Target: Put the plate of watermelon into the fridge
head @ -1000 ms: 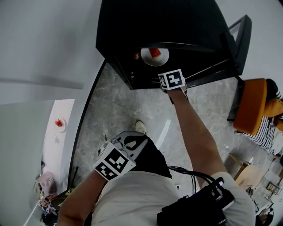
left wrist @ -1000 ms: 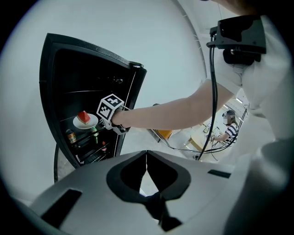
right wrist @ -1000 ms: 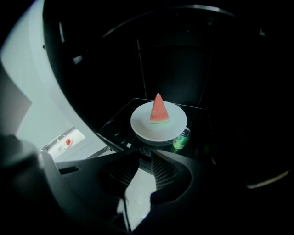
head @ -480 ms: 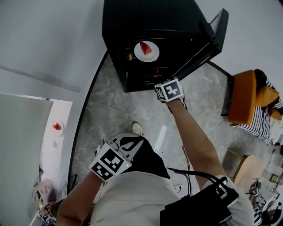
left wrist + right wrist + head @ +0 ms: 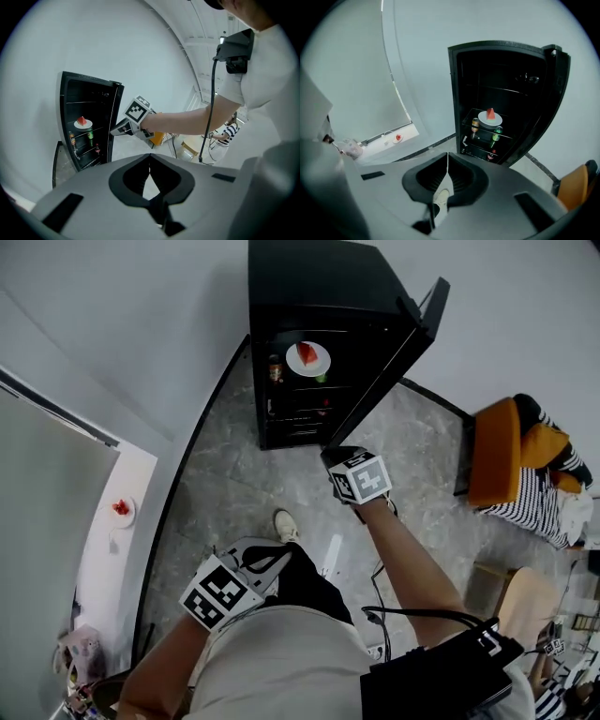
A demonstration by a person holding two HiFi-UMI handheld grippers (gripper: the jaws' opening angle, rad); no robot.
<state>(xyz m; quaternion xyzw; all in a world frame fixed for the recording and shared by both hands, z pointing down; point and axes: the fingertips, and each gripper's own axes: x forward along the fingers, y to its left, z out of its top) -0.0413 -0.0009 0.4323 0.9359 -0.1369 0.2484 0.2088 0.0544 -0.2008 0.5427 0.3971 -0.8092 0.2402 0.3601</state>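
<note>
On a shelf inside the open fridge sat the plate of watermelon; outside it, right gripper and left gripper were both clenched on nothing.

The light is soft and even, and the pale wall looks bright, a little washed out. The inside of the black fridge is dark; only the white plate stands out there. Shadows on the grey floor are weak, without hard edges. Both gripper views are round from a wide-angle lens, with black corners and bent lines. The head view is sharp in the middle and stretched at its edges
</note>
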